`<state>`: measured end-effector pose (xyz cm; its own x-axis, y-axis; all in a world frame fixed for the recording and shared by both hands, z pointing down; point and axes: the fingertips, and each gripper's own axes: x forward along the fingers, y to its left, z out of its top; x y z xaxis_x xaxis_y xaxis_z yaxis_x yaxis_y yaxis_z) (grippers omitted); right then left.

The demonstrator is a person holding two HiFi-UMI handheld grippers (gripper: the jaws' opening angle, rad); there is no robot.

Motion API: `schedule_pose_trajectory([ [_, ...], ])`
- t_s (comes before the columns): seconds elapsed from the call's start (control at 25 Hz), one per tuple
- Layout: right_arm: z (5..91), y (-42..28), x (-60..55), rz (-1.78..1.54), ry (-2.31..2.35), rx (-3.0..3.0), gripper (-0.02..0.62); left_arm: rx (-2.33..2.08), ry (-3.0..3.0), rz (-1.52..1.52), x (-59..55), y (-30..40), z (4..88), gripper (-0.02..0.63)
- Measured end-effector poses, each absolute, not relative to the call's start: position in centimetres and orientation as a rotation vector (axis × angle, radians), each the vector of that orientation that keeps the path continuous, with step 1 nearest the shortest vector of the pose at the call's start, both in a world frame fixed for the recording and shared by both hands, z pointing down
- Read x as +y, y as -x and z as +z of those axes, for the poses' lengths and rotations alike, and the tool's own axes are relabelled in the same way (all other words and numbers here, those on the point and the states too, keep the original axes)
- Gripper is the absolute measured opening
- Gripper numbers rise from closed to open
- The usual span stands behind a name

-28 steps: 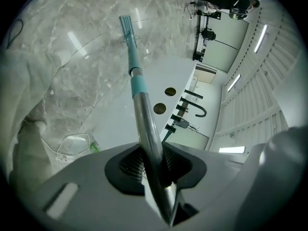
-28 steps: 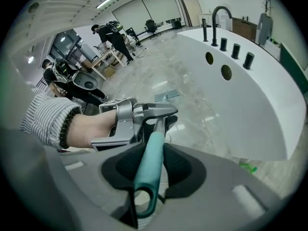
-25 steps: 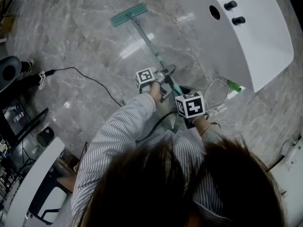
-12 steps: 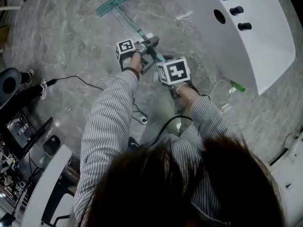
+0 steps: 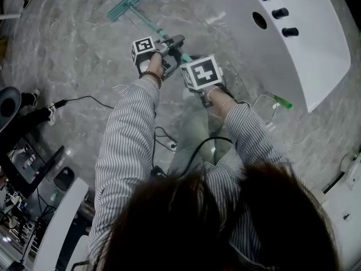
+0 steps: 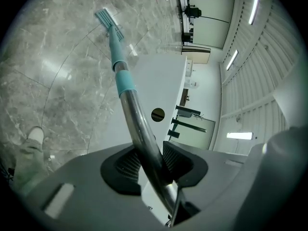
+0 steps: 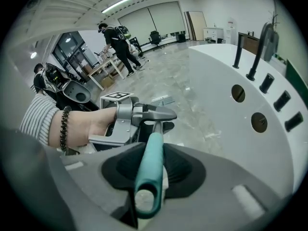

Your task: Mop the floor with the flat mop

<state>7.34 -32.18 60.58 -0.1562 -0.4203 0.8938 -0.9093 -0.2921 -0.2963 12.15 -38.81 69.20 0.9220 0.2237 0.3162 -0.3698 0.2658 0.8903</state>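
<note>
Pushing hand: right fingers [image 7: 185, 170] clenched the mop [image 5: 148, 22] by its top end, driving it.
Guiding hand: left fingers [image 6: 175, 157] just loosened round the pole [image 6: 139, 124], probably to shift grip.

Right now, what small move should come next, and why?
Probably close the left gripper firmly onto the mop shaft: its jaws have just been opening with the shaft between them. The right gripper clamps the teal handle, and the mop head lies far out, due a pull-back.
</note>
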Motion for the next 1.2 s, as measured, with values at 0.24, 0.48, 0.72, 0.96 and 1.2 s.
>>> schedule_pose_trajectory([
  [0.24, 60.7, -7.1, -31.8, 1.452, -1.667, -1.490, 0.112, -0.137, -1.245, 0.431, -38.4, -11.9, 69.4, 0.120],
  [0.48, 60.5, -7.3, -32.3, 1.454, -1.668, -1.489, 0.112, -0.139, -1.249, 0.426, -38.9, -12.0, 69.4, 0.120],
  [0.72, 60.6, -7.7, -31.1, 1.452, -1.665, -1.486, 0.112, -0.144, -1.253, 0.425, -37.8, -12.4, 69.5, 0.121],
  [0.96, 60.3, -7.8, -28.1, 1.464, -1.650, -1.503, 0.112, -0.177, -1.259, 0.390, -34.9, -12.4, 69.2, 0.123],
  [1.2, 60.0, -7.6, -23.0, 1.461, -1.614, -1.550, 0.112, -0.207, -1.258, 0.359, -30.0, -12.1, 69.0, 0.123],
])
